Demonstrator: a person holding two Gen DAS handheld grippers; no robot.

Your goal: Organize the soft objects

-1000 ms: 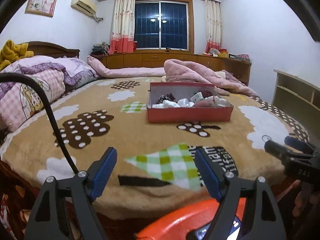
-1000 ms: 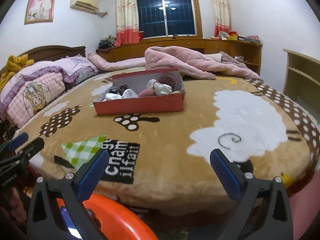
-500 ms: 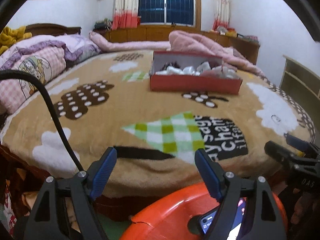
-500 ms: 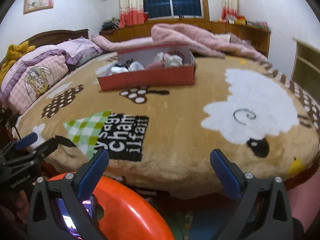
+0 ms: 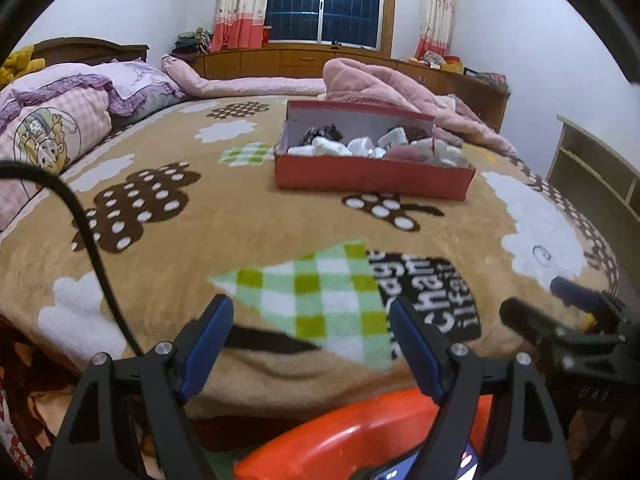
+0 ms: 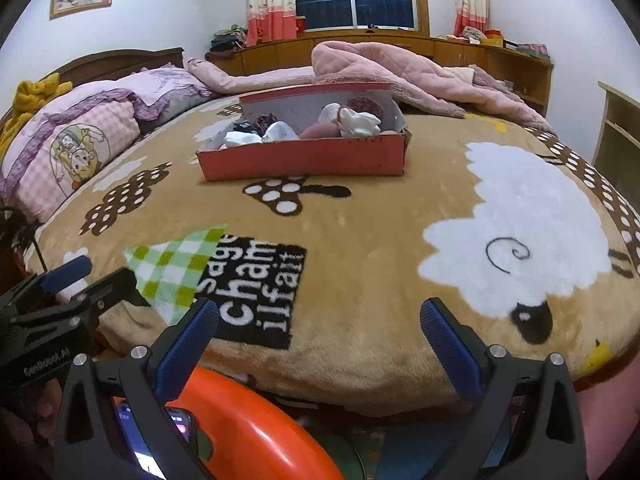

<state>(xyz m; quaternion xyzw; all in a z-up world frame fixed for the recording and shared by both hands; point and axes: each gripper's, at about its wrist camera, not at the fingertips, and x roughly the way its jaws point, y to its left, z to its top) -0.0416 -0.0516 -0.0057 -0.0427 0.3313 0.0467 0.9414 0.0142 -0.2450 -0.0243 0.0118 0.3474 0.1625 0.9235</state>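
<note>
Both sets of fingers stood wide apart and empty: the left gripper (image 5: 310, 344) and right gripper (image 6: 320, 338) hung at the near edge of the bed (image 6: 372, 236). The socks (image 6: 280, 132) lay bundled in the red box (image 5: 372, 176), well beyond. A reach that far risked shoving the light box or snagging the blanket.

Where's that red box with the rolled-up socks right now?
The red box sits on the tan blanket mid-bed, upper centre in both wrist views, just before the rumpled pink quilt and well beyond both open grippers.
</note>
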